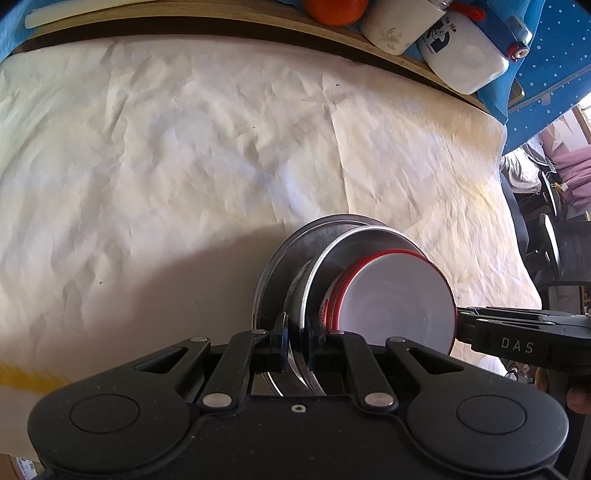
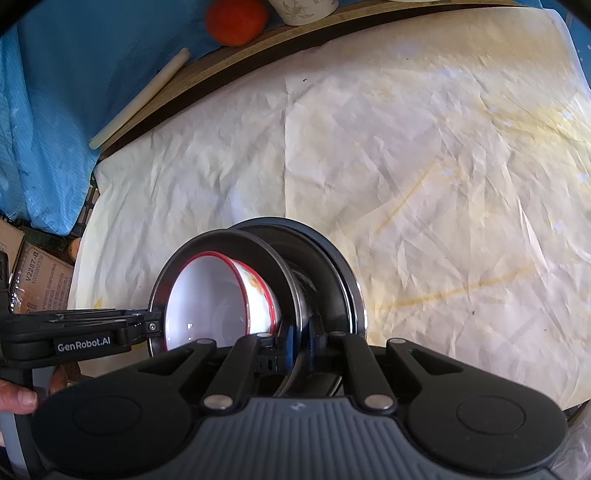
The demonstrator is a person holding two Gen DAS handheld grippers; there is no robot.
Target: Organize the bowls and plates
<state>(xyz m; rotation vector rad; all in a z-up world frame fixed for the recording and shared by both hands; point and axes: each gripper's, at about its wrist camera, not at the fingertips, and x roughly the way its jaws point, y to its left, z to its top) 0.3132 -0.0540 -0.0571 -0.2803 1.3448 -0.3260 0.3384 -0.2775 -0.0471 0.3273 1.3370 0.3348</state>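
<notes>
A white bowl with a red rim (image 1: 399,302) sits inside a steel dish (image 1: 369,240), which is nested on a wider steel plate (image 1: 273,266). My left gripper (image 1: 298,332) is shut on the near rim of the steel stack. My right gripper (image 1: 461,326) reaches in from the right and pinches the opposite rim. In the right wrist view the same bowl (image 2: 214,295) lies in the steel dish (image 2: 255,247) over the plate (image 2: 343,266); my right gripper (image 2: 298,339) is clamped on their rim, and my left gripper (image 2: 151,326) holds the far side. I cannot tell if the stack touches the table.
Crumpled white paper (image 2: 406,147) covers the table. Along the back sit a wooden board (image 1: 221,29), an orange fruit (image 1: 334,11), a white jar (image 1: 391,26), a white bottle (image 1: 465,59) and a white stick (image 2: 140,96). Cardboard boxes (image 2: 40,280) stand left, a chair (image 1: 554,251) right.
</notes>
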